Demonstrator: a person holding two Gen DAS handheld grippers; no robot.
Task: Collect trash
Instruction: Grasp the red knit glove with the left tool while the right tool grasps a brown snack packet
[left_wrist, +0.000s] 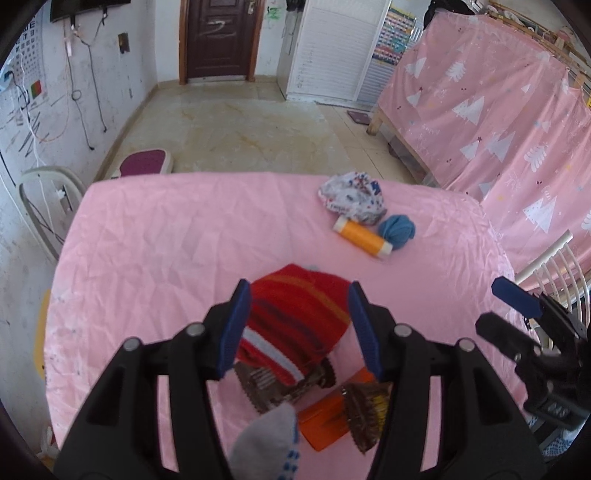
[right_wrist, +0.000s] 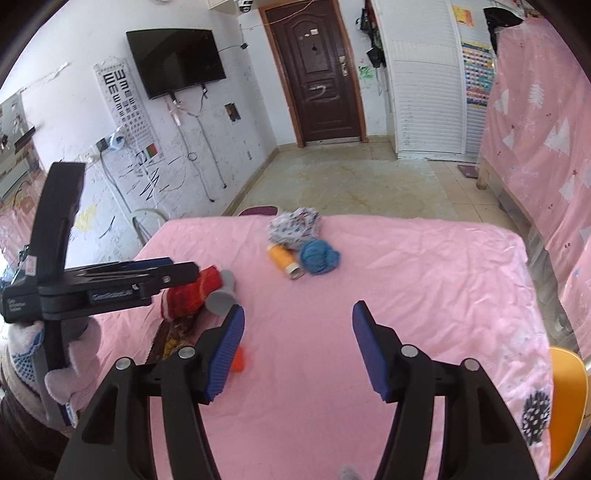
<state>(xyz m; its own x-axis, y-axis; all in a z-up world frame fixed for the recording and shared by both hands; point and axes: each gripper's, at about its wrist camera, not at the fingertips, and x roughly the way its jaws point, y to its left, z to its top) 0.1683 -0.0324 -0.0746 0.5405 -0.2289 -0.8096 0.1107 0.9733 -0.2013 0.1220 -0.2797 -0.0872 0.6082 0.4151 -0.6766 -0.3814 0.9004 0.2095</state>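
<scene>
While both grippers hang over the pink-covered tabletop (right_wrist: 424, 295), neither holds anything. Left gripper (left_wrist: 299, 325): jaws apart, red striped sock (left_wrist: 295, 321) lying between and below them, pads not pressing it; brown wrappers (left_wrist: 364, 413) and orange wrapper (left_wrist: 325, 424) just nearer than jaws. Right gripper (right_wrist: 297, 347): jaws wide, bare cloth between. Orange spool (right_wrist: 284, 260), blue yarn (right_wrist: 318, 256), patterned crumpled bag (right_wrist: 293, 227) well ahead of jaws.
</scene>
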